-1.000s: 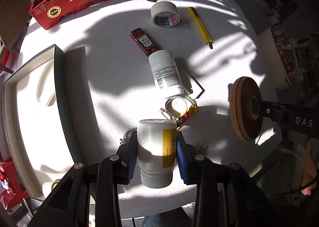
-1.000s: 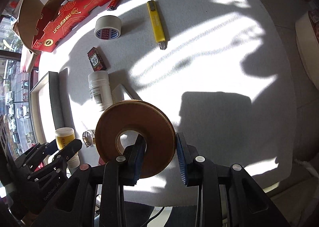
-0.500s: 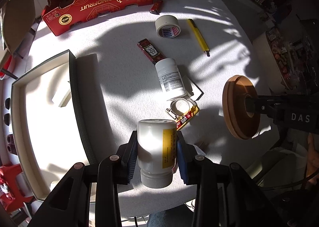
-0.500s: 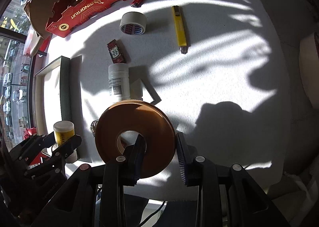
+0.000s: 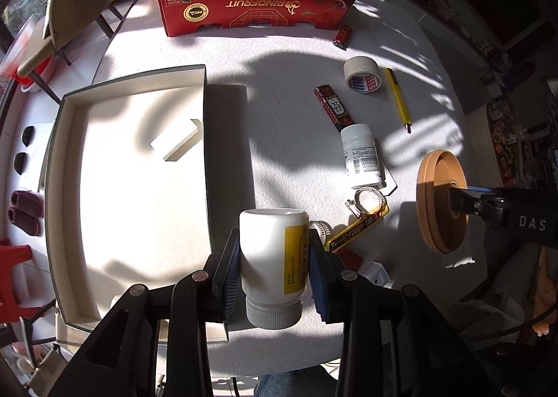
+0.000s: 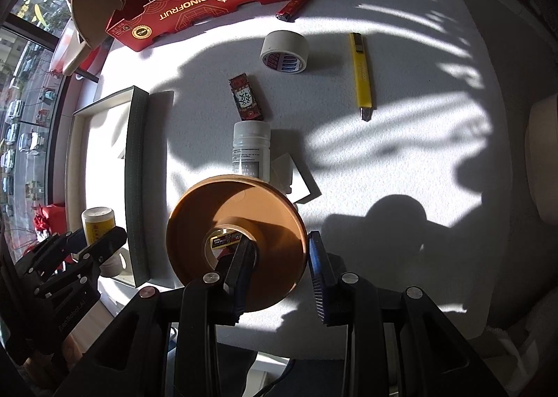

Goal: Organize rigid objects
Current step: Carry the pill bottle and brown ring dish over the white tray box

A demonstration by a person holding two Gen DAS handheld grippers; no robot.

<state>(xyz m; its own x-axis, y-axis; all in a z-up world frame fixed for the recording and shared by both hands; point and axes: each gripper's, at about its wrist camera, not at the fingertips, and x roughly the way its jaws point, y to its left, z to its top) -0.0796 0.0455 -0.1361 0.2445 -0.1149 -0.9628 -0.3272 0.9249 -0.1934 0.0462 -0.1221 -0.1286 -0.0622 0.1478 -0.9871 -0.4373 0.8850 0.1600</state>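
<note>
The left gripper holds a white bottle with a yellow label just beside the right wall of the open box. The right gripper clamps the rim of a brown tape roll, to the right of the box.

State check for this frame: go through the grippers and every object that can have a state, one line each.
left gripper: shut on the yellow-label bottle, cap toward the camera
right gripper: shut on the brown tape roll, one finger through its core
white bottle: lying on its side, capped
white tape roll: lying on the table
grey tray: open, one small white block inside
red carton: open-topped, items inside
</note>
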